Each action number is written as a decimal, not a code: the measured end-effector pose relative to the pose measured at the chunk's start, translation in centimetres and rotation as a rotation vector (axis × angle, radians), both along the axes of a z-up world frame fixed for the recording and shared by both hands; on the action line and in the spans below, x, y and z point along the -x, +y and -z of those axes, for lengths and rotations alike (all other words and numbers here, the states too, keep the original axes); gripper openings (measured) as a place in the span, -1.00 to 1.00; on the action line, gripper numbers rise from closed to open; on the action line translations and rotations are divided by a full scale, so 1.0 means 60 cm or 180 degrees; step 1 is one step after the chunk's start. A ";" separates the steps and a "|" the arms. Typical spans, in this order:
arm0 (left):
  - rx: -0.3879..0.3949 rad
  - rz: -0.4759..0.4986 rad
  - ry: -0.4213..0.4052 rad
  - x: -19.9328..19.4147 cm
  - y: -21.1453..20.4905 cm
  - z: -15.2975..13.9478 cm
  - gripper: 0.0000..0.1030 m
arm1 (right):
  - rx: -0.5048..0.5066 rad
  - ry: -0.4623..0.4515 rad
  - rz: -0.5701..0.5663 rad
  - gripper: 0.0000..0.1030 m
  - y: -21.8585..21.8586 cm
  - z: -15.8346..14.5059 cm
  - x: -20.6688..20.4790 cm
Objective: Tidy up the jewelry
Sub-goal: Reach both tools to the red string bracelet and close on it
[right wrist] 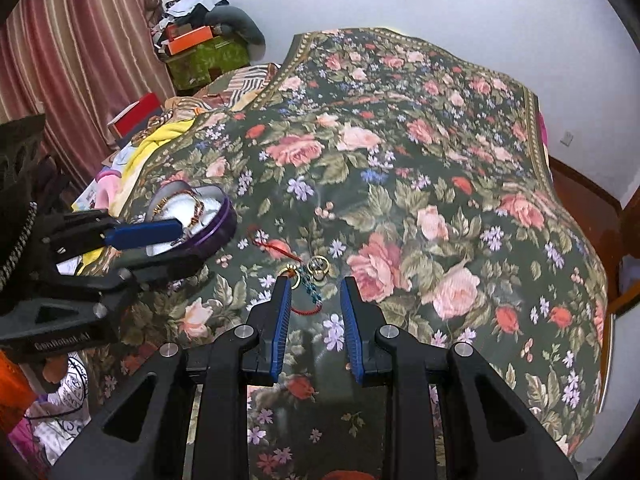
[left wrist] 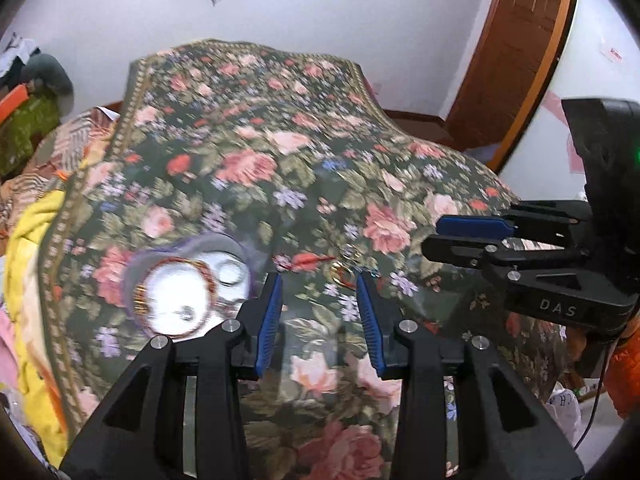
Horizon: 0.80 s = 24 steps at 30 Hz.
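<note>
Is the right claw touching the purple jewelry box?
Apart. In the right wrist view, the right claw sits over loose rings on the floral cloth, with bare cloth between it and the purple jewelry box.

Each wrist camera looks steeply down and forward along its own blue-padded fingers at the floral bedspread (left wrist: 248, 168), the left view from the left, the right from the right, both sharing the purple tin (right wrist: 216, 236) and each other's gripper.
</note>
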<state>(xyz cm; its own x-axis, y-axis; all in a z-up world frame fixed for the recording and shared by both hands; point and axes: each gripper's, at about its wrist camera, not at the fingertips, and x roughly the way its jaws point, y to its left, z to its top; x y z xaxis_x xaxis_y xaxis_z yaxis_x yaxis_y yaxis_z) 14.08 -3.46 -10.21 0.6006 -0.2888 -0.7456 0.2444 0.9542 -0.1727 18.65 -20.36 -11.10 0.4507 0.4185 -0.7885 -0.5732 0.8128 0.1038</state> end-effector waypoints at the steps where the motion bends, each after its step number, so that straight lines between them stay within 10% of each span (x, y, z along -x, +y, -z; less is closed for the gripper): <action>1: -0.0007 0.0034 0.0023 -0.003 -0.009 0.007 -0.28 | -0.0002 0.0008 0.0012 -0.56 -0.003 0.001 0.000; 24: -0.0286 0.0043 0.0339 -0.061 -0.041 0.092 -0.53 | -0.0037 0.0300 -0.0086 -0.56 -0.013 0.040 -0.017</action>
